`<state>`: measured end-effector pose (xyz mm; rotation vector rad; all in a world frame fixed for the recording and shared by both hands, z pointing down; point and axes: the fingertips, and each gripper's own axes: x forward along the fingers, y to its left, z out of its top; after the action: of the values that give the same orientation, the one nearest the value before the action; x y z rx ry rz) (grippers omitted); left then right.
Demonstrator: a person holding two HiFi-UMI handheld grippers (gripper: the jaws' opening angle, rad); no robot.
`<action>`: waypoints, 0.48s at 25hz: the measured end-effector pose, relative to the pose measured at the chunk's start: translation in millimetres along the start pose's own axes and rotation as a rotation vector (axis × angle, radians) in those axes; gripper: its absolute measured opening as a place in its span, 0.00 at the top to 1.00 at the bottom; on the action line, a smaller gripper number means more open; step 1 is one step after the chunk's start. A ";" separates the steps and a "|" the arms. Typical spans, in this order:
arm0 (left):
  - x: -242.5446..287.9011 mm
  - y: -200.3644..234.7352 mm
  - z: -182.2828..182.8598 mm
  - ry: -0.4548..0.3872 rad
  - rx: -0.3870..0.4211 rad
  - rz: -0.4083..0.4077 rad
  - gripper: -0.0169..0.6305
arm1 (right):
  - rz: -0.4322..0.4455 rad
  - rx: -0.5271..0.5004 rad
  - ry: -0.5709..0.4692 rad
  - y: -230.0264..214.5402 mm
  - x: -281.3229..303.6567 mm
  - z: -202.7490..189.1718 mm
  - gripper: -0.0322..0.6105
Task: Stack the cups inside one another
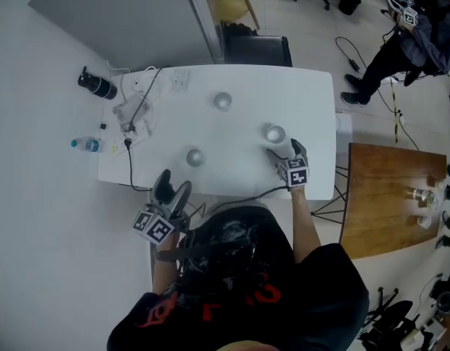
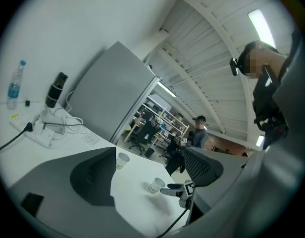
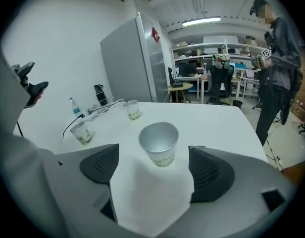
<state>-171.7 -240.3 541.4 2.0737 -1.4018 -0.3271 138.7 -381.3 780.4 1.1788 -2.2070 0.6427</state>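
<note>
Three paper cups stand apart on the white table: a back cup, a front left cup and a right cup. My right gripper is open just short of the right cup. In the right gripper view that cup stands upright and empty just past the two pads, untouched, with the other cups further off. My left gripper hangs open at the table's front edge, nothing between its jaws. In the left gripper view two cups show.
A power strip with cables, a water bottle and a black flask lie at the table's left end. A black chair stands behind the table. A wooden table is to the right, and a person stands beyond it.
</note>
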 end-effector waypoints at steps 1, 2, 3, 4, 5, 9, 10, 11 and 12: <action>1.8 -6.4 -0.9 0.026 0.037 -0.032 0.31 | -0.013 0.001 0.003 -4.0 4.2 2.3 0.25; 3.4 -12.1 -0.3 0.045 0.066 -0.059 0.31 | -0.026 0.000 0.006 -7.6 7.2 4.9 0.25; 4.5 -15.8 2.2 0.060 0.090 -0.081 0.31 | -0.038 -0.002 0.009 -9.9 9.4 7.5 0.25; 4.9 -16.2 6.1 0.069 0.108 -0.097 0.31 | -0.055 -0.008 0.012 -10.7 11.6 9.5 0.25; 4.3 -12.9 10.8 0.074 0.118 -0.106 0.31 | -0.077 -0.021 0.015 -10.4 14.3 10.9 0.25; -0.6 9.6 29.3 0.054 0.096 -0.127 0.31 | -0.177 -0.082 0.016 -5.9 24.5 16.8 0.45; -0.8 10.5 32.3 0.045 0.094 -0.129 0.31 | -0.184 -0.085 0.009 -5.1 23.8 20.0 0.45; -0.6 10.1 34.3 0.037 0.091 -0.131 0.31 | -0.186 -0.088 -0.002 -4.3 20.9 24.4 0.46; -0.4 9.4 35.2 0.032 0.086 -0.132 0.31 | -0.184 -0.092 -0.020 -2.7 16.3 30.5 0.46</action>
<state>-197.0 -254.5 519.4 2.2381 -1.2838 -0.2911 126.0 -411.6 769.3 1.3256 -2.0898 0.4512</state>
